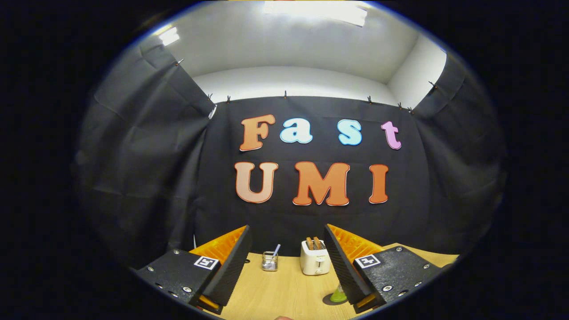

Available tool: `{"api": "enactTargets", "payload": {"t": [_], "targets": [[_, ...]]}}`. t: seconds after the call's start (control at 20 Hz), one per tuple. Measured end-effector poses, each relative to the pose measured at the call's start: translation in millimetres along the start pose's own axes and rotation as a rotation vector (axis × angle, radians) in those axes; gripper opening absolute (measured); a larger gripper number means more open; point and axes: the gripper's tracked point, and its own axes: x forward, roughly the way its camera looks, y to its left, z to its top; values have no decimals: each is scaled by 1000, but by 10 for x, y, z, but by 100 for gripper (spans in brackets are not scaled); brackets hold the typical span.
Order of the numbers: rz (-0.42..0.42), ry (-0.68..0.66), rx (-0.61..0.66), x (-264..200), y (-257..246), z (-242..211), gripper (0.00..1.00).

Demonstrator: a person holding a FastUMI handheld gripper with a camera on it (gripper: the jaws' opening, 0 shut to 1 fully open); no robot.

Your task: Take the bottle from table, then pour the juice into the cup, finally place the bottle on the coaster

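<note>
- The light wooden counter (pixel 275 289) carries everything at one working height.
- The tool (pixel 288 249) is spread wide and holds nothing; it looks level across the counter, probably to keep the whole scene in sight.
- The white toaster with two slices (pixel 314 258) stands far, beyond the fingers.
- The small wire holder with a straw (pixel 270 261) stands left of it.
- The green bottle-like object (pixel 338 295) sits near, just beside the right finger; its dark base (pixel 330 300) may be the coaster, I cannot tell.

Bare table (pixel 280 289) between parted fingers (pixel 231 262); toaster (pixel 314 260), wire holder (pixel 269 261) beyond.
</note>
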Motion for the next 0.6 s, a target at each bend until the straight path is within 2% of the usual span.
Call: {"api": "enactTargets", "payload": {"t": [0.35, 0.6], "targets": [[44, -4, 24, -81, 241, 96, 96], [38, -14, 65, -77, 189, 138, 96]]}}
